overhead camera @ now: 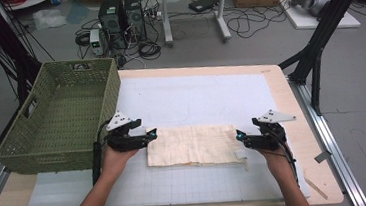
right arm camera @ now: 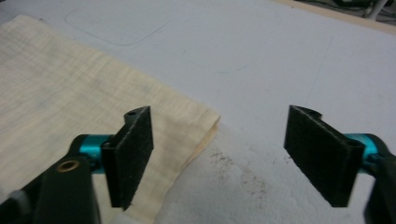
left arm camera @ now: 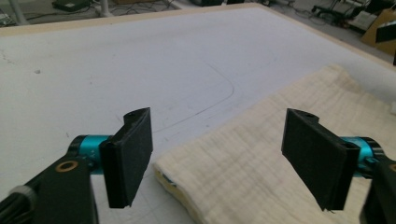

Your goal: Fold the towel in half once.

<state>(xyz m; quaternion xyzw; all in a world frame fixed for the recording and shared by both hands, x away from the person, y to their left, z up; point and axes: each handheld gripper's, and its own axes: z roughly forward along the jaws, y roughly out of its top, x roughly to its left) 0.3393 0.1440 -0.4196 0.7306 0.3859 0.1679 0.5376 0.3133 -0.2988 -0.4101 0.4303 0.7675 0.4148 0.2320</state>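
A folded cream cloth (overhead camera: 192, 145) lies flat on the white mat in front of me. My left gripper (overhead camera: 151, 134) hovers at the cloth's left end, jaws wide apart and nothing between them; the cloth (left arm camera: 261, 172) lies just beneath and beyond. My right gripper (overhead camera: 240, 135) hovers at the cloth's right end, also open and holding nothing. In the right gripper view the cloth's folded corner (right arm camera: 205, 119) lies below the jaws, with a speckled white under-layer (right arm camera: 233, 182) sticking out beside it.
A green woven basket (overhead camera: 61, 113) stands at the left of the table, close to my left hand. The white mat (overhead camera: 195, 94) covers most of the wooden tabletop (overhead camera: 280, 84). Cables, computer boxes and black frame legs stand on the floor beyond.
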